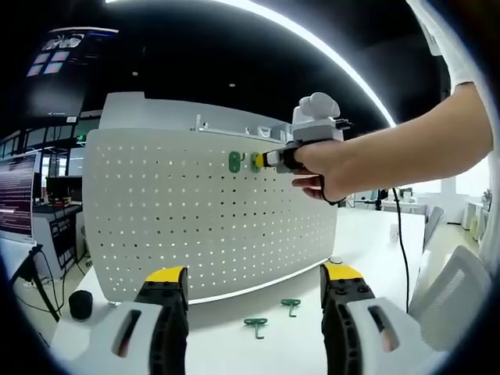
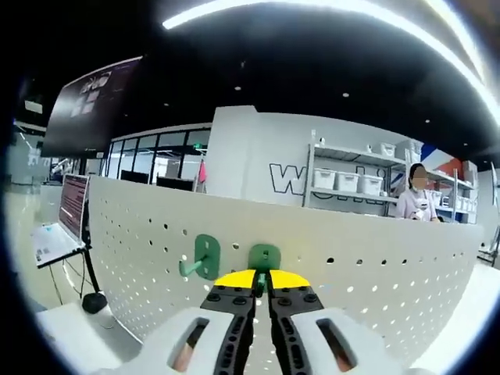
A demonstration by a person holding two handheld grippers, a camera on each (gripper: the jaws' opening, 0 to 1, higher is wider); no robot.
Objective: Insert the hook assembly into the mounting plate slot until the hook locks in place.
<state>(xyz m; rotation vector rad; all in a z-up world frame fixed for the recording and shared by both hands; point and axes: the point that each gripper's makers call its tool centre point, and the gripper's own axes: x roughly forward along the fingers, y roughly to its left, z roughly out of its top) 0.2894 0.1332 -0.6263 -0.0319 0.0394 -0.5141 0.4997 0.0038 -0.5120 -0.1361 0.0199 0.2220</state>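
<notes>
- White pegboard point(image 1: 211, 211) stands on the table point(image 1: 234, 336); one hook point(image 2: 201, 258) already mounted.
- Your right gripper point(image 2: 262, 287), jaws closed, presses second hook point(image 2: 265, 256) against the board; locking unconfirmed.
- Left gripper point(image 1: 254, 283) wide open, empty; two spare hooks point(image 1: 255, 323) lie between its jaws.

I see a long ceiling light point(image 2: 328, 8) on a dark ceiling; below it, shelves point(image 2: 355, 187) with white bins; big windows point(image 2: 148, 168) left of those shelves.
</notes>
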